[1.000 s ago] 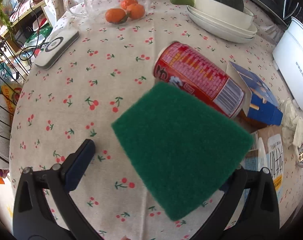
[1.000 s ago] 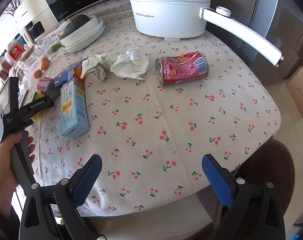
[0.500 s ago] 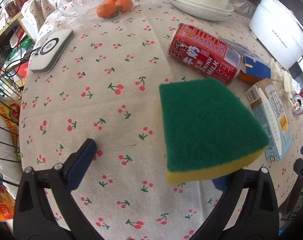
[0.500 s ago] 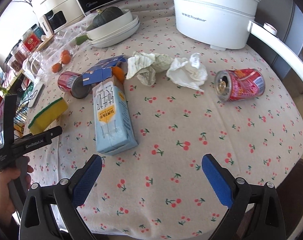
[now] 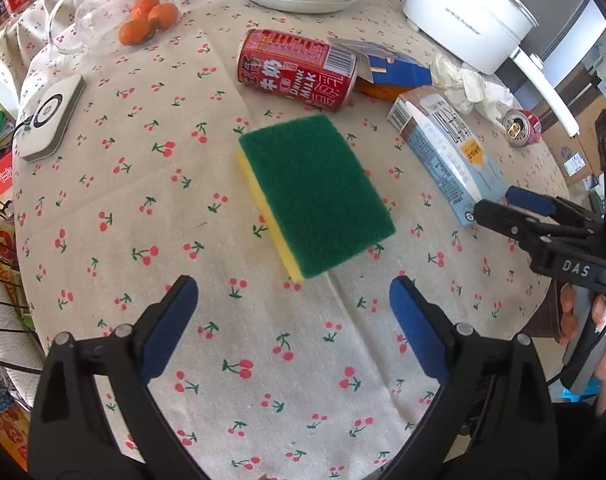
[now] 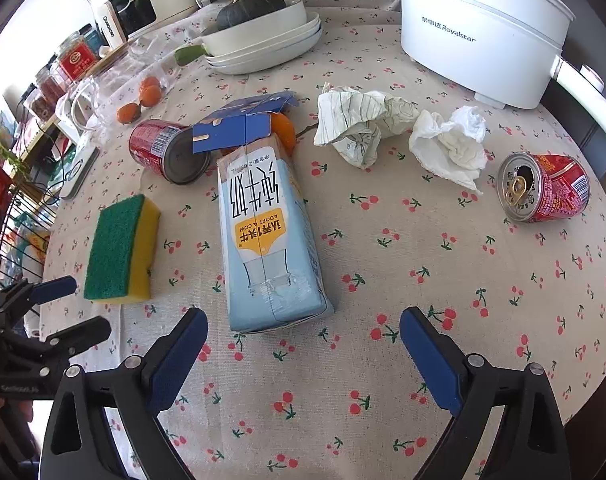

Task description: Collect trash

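Note:
The green-and-yellow sponge lies flat on the cherry-print tablecloth, just ahead of my left gripper. That gripper's jaws are closing with nothing between them. My right gripper hovers at the near end of the light-blue milk carton, jaws closing, pads clear of it. A red milk can and a torn blue box lie behind the carton. Crumpled paper, a white tissue and an open red can lie to the right.
A white electric pot and stacked white dishes holding a pumpkin stand at the back. Oranges, a glass jug and a white device sit at the left. The table edge curves close on the right.
The sponge, up close to the left gripper's fingers before, now lies on the cloth ahead of them. The right gripper swung left from the table's edge to the milk carton.

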The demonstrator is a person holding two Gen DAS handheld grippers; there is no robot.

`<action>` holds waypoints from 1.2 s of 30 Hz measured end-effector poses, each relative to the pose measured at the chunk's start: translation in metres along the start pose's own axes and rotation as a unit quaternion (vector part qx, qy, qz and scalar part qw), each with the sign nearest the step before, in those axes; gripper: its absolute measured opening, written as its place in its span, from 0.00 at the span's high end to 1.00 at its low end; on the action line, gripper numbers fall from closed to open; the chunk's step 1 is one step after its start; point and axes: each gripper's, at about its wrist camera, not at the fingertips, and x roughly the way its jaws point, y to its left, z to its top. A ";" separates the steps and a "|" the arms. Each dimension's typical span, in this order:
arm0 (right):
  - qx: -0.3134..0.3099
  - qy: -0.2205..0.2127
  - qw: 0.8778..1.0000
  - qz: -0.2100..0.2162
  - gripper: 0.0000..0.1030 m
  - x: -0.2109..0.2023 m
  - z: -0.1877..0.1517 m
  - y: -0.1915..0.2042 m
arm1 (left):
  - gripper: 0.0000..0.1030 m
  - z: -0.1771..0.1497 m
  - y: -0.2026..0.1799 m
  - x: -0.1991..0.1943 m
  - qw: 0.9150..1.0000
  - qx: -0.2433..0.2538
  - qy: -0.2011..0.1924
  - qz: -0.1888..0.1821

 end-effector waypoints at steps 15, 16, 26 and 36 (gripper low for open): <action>0.001 -0.019 0.999 0.027 0.47 -0.036 -0.002 -0.007 | 0.33 0.033 -0.015 0.036 0.996 -0.079 -0.032 0.036; 0.002 -0.021 0.999 0.027 0.47 -0.041 -0.003 -0.010 | 0.34 0.033 -0.016 0.036 0.996 -0.080 -0.035 0.038; 0.013 -0.046 0.999 0.025 0.60 -0.080 -0.014 -0.031 | 0.37 0.025 -0.024 0.008 0.994 -0.097 -0.048 -0.013; 0.032 -0.038 0.999 0.020 0.33 -0.088 -0.035 -0.053 | 0.37 0.010 -0.033 -0.015 0.996 -0.071 -0.050 -0.033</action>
